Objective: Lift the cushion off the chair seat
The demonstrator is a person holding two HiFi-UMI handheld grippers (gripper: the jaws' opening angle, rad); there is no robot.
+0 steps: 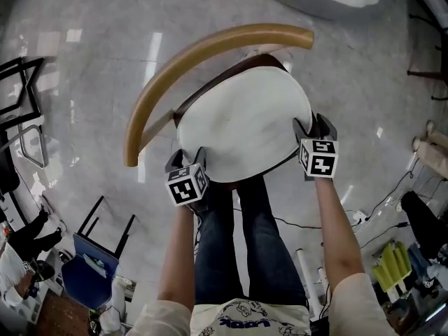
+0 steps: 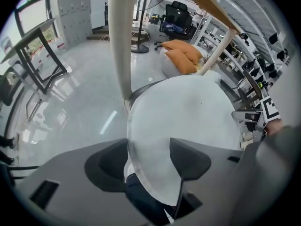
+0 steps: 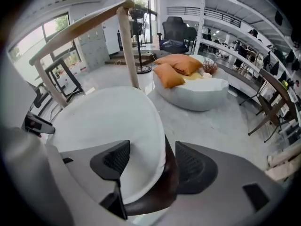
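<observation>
A round white cushion lies on the dark brown seat of a chair with a curved wooden backrest. My left gripper is at the cushion's near-left edge and my right gripper at its right edge. In the left gripper view the cushion has its rim running between the wide jaws of the left gripper. In the right gripper view the cushion and the seat rim both sit inside the right gripper. Both grippers are open, with gaps at the pads.
The person's legs stand right against the chair's front. A white beanbag with orange pillows lies on the glossy floor beyond. Black metal frames and a blue chair stand at the left, and cables lie at the right.
</observation>
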